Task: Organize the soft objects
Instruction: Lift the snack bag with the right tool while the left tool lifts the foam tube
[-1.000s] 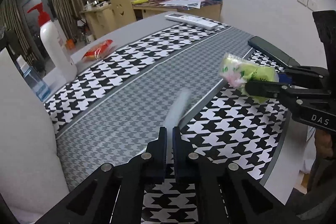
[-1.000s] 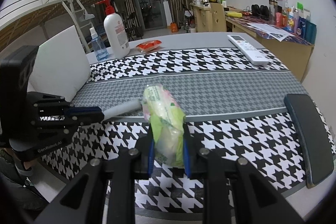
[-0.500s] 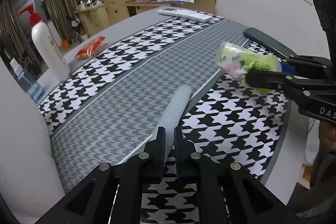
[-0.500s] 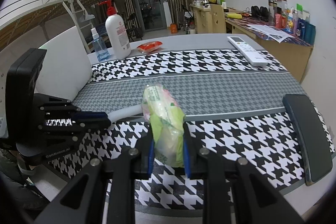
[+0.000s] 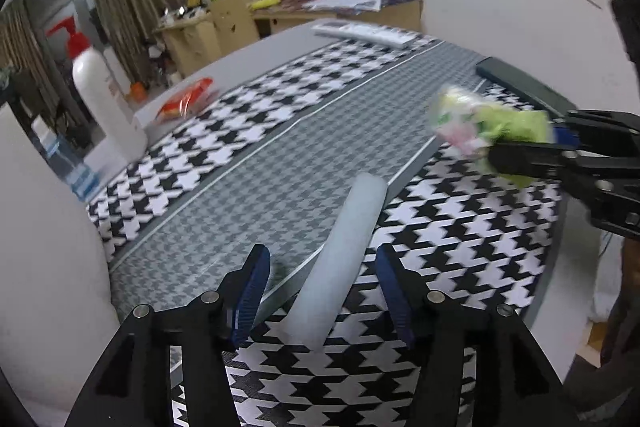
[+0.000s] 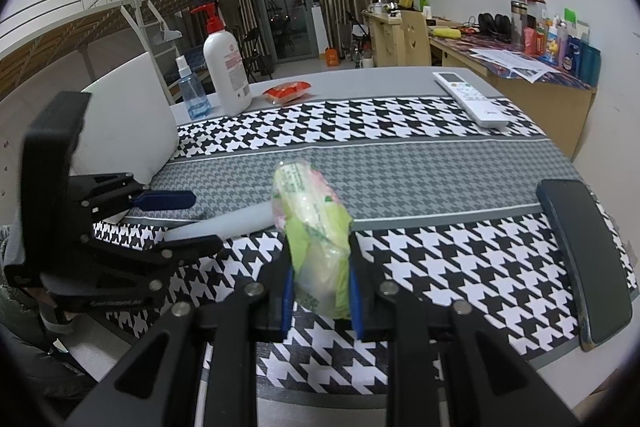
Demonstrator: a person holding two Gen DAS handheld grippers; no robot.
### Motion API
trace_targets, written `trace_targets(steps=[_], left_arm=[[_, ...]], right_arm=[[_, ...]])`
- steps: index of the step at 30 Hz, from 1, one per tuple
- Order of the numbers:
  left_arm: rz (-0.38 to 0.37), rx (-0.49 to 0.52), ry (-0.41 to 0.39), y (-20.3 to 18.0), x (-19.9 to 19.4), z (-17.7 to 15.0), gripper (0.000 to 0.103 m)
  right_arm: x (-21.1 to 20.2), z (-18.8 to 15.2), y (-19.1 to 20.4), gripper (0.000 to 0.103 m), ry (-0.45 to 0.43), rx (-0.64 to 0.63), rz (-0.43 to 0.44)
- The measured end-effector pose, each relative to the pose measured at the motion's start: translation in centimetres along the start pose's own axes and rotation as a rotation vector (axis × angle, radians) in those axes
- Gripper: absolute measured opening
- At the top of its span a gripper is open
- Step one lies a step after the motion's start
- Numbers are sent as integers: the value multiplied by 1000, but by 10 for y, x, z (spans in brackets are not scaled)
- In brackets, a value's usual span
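A pale foam tube [image 5: 340,259] lies on the houndstooth tablecloth [image 5: 280,167], between the open fingers of my left gripper [image 5: 322,267]; it also shows in the right wrist view [image 6: 224,223]. My right gripper [image 6: 320,267] is shut on a green and pink plastic-wrapped soft pack [image 6: 316,227] and holds it above the cloth. The pack [image 5: 488,127] shows at the right of the left wrist view. The left gripper [image 6: 176,223] stands at the left in the right wrist view.
A white pump bottle [image 6: 226,75], a blue spray bottle [image 6: 192,95], a red snack packet [image 6: 286,93] and a white remote [image 6: 470,99] sit at the table's far side. A dark phone [image 6: 580,259] lies at the right edge. A white cushion [image 6: 124,123] stands left.
My left gripper has opened and let go of the foam tube, which now lies on the cloth. My right gripper still holds the pack.
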State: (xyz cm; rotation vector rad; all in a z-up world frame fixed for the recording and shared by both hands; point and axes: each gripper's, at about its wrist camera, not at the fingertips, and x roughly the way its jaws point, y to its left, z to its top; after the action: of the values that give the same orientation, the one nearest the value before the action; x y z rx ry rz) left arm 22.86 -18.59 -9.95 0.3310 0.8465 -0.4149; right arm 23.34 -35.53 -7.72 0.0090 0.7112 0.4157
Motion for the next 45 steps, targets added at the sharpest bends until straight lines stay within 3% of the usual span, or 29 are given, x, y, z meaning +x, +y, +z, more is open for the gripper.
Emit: trace_targets(steps=[4, 12, 28, 45], left_arm=[[-43, -7, 12, 3, 2, -1, 29], [-39, -6, -5, 2, -4, -1, 13], [26, -83, -166, 16, -68, 0, 14], [75, -136, -262, 32, -109, -7, 14]], right_arm=[[0, 0, 0, 26, 0, 3, -1], [-1, 0, 2, 26, -6, -1, -3], [-14, 10, 20, 26, -61, -27, -5], [-26, 26, 48, 26, -117, -74, 4]])
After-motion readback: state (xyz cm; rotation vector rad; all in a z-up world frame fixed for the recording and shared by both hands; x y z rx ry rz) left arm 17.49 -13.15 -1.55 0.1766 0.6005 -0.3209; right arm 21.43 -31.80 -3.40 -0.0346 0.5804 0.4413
